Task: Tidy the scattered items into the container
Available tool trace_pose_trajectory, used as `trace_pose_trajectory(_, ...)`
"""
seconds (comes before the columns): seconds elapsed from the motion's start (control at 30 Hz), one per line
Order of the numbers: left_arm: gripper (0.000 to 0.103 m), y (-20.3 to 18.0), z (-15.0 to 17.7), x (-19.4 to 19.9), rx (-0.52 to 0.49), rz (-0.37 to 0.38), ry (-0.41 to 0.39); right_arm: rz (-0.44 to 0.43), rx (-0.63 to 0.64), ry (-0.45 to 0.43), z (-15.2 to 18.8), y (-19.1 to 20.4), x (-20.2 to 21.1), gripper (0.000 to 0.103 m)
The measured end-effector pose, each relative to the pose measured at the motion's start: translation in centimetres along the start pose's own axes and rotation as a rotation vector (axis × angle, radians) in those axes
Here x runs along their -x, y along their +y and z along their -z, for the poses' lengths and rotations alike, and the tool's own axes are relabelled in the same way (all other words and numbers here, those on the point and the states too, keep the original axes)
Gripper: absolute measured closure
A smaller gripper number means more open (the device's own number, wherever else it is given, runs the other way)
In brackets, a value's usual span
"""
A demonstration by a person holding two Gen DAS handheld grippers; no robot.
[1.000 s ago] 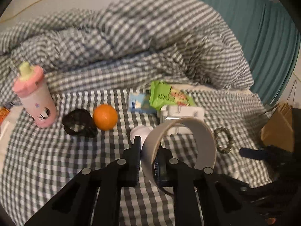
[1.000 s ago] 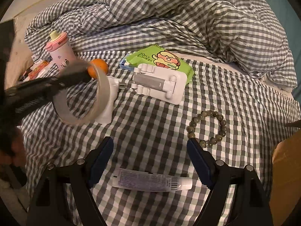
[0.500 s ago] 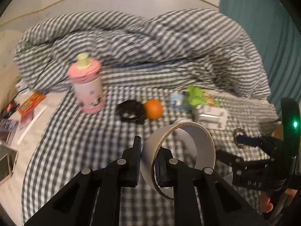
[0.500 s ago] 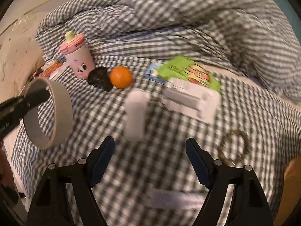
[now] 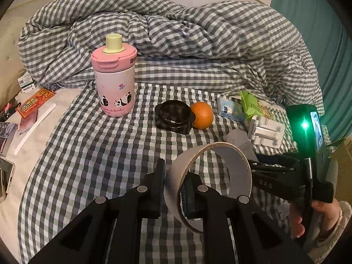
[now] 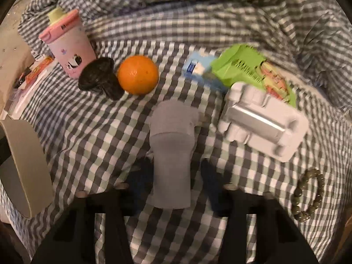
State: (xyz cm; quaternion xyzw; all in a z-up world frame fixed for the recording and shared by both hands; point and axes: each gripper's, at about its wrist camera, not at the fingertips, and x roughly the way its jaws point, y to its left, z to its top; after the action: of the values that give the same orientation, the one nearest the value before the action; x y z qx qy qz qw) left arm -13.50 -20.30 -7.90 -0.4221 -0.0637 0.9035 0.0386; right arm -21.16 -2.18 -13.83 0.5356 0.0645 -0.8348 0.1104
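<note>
From your left wrist camera, the left gripper (image 5: 172,189) is pinched on the wall of the wide beige roll of tape (image 5: 208,183), one finger inside the ring and one outside, and the roll is off the grey-and-white checked bedsheet (image 5: 92,145). A second ago this view sat low over the clutter; now it has pulled back and swung left, so the pink panda-print bottle with the pale green cap (image 5: 114,79) stands large ahead, with the black coiled strap (image 5: 173,116) and the round orange fruit (image 5: 202,115) touching each other to its right. That reads as the tape being on its way off the bed (no container shows in either view, so you'll have to find it outside this frame).

From your right wrist camera, the right gripper (image 6: 176,189) has come forward and down: a second ago its jaws framed a small tube, now they stand wide either side of the grey-white cylindrical object (image 6: 172,154) lying on the sheet, not yet touching it as far as the blur allows. The white plastic moulded tray (image 6: 261,123) lies just right, the olive bead bracelet (image 6: 308,195) near the right finger. Closing here looks like your next pick.
</note>
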Motion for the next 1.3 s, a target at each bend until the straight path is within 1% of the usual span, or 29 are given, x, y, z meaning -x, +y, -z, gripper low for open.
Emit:
trace_pose_trajectory(0.07,0.09,-0.1,0.0,-0.2,0.001,-0.001,0.001,0.007,0.006,0.0,0.0,0.1,0.0,0.071)
trace_pose_trajectory(0.13,0.09,-0.2,0.0,-0.3,-0.001,-0.003,0.006,0.0,0.029,-0.023,0.2,0.2,0.5,0.071)
trace_pose_trajectory(0.27,0.09,-0.7,0.0,0.0,-0.009,-0.014,0.007,0.005,0.034,-0.07,0.5,0.3,2.7,0.071)
trace_pose_trajectory(0.33,0.09,-1.0,-0.1,0.5,-0.013,-0.021,0.003,0.007,0.043,-0.098,0.9,0.4,4.3,0.071)
trace_pose_trajectory(0.53,0.09,-2.5,-0.6,3.3,-0.033,-0.04,-0.026,-0.037,0.035,-0.176,2.8,0.1,9.9,0.071)
trace_pose_trajectory(0.63,0.09,-4.0,-0.5,5.0,-0.049,-0.039,-0.045,-0.047,0.045,-0.2,3.9,-0.2,12.6,0.071)
trace_pose_trajectory(0.87,0.09,-9.5,-0.2,9.7,-0.13,-0.025,-0.095,-0.02,0.053,-0.274,7.3,-2.3,19.1,0.071)
trace_pose_trajectory(1.03,0.09,-14.2,0.1,12.6,-0.187,0.006,-0.129,0.015,0.026,-0.34,10.6,-5.5,24.5,0.071)
trace_pose_trajectory(1.2,0.09,-20.8,1.2,14.1,-0.254,0.076,-0.137,0.06,-0.051,-0.392,14.3,-10.4,29.4,0.071)
trace_pose_trajectory(1.3,0.09,-25.8,2.3,14.3,-0.299,0.15,-0.13,0.1,-0.097,-0.398,16.7,-13.9,31.5,0.071)
